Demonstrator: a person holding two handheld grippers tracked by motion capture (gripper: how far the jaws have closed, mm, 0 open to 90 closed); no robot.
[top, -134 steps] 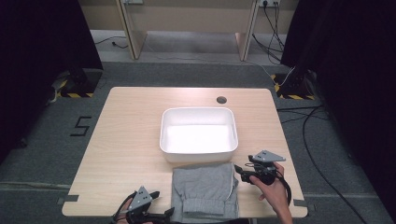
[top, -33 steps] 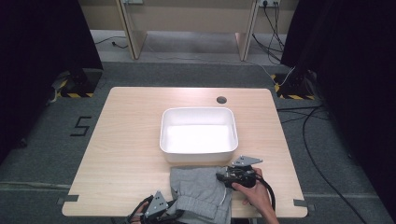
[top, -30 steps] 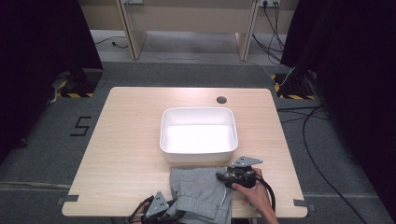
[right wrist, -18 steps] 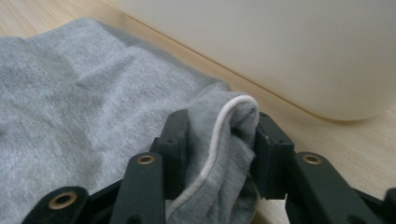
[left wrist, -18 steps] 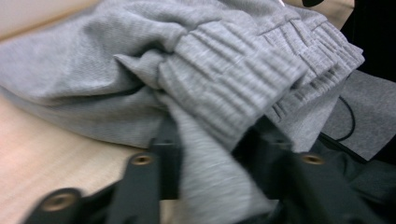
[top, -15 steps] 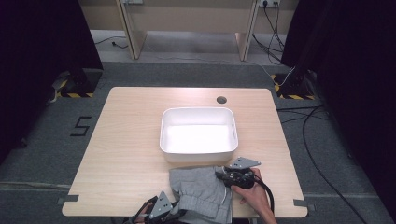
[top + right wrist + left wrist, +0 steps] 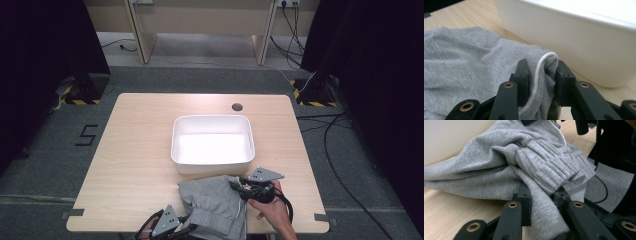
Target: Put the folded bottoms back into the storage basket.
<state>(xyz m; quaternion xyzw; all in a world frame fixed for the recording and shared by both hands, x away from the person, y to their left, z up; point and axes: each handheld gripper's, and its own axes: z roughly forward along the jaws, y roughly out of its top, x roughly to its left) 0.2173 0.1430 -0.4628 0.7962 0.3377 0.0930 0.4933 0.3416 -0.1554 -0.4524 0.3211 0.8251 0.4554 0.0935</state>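
Now both clamped: left gripper point(image 7: 541, 202) and right gripper point(image 7: 540, 75) have just closed on the grey garment point(image 7: 215, 205), bunched at the near table edge just before the white tub point(image 7: 212, 120). Grasp step; next, I'd say, lift together into tub.

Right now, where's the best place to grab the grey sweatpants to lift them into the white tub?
Grip the grey sweatpants at two opposite edges, coming in level from each side, probably. The cloth is soft and bunched, so folded edges give something thick to pinch. The left hand-held gripper is shut on the ribbed part, the right hand-held gripper on the fold with the white cord, beside the white tub.
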